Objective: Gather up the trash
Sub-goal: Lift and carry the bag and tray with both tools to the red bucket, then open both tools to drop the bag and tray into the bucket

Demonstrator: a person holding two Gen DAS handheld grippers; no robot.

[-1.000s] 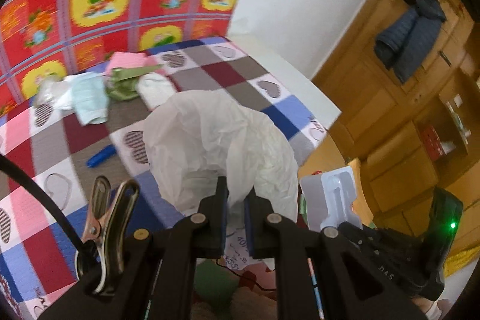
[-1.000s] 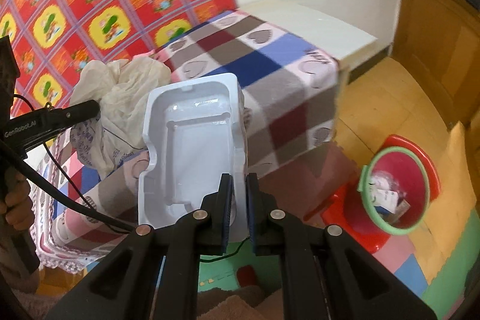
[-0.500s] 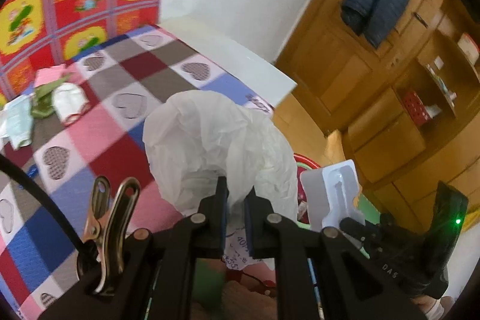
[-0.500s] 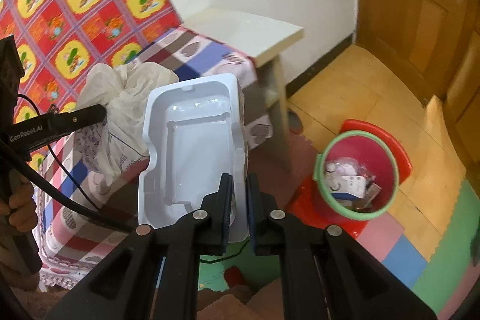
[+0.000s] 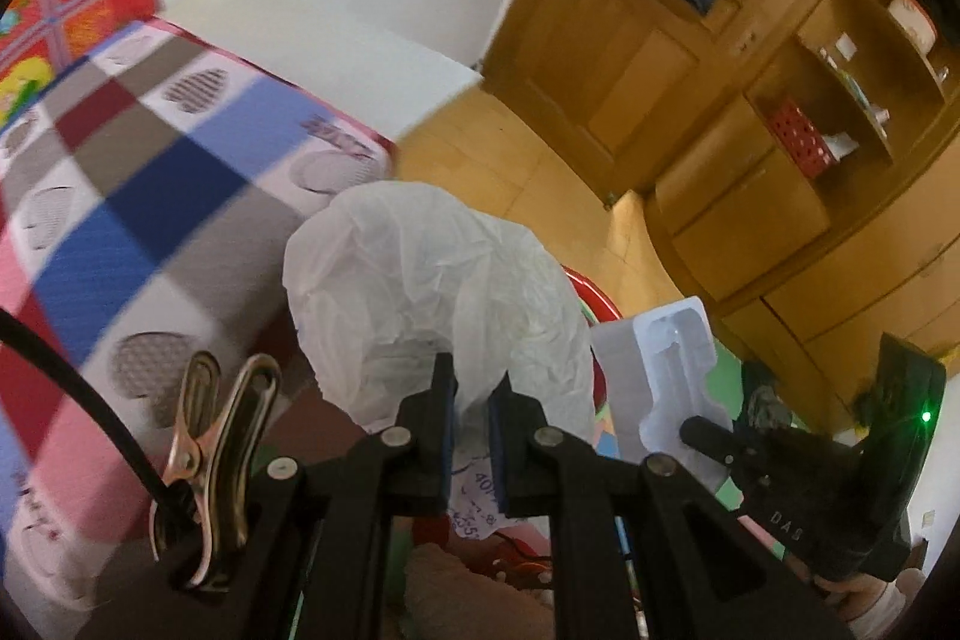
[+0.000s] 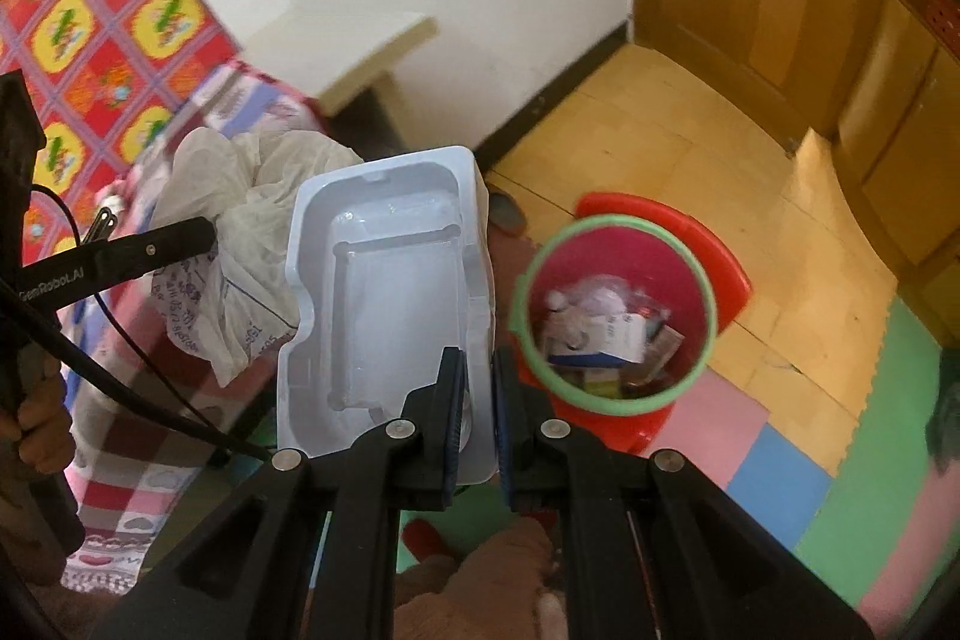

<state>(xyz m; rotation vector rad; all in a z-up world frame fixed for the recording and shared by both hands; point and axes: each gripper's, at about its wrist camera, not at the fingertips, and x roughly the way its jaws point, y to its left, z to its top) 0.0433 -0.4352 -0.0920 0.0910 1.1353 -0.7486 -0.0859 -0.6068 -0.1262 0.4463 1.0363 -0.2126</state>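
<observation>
Both scenes are viewed by fisheye cameras mounted just behind each gripper's fingers, angled steeply down. From the left wrist, the crumpled bag [image 5: 438, 292] is seen close up against bed [image 5: 150, 196] and cupboards [image 5: 780, 172]. From the right wrist, the floor bin [image 6: 618, 310] is overlooked. The bag [image 6: 240, 220] and plastic tray [image 6: 390, 304] are shared by both views.

Both grippers tilt steeply downward, side by side. The left gripper [image 5: 473, 415] has its jaws pinched on a bag [image 5: 432, 292]. The right gripper [image 6: 477, 403], near the bin [image 6: 618, 310], has its jaws pinched on a tray's [image 6: 384, 298] edge.
</observation>
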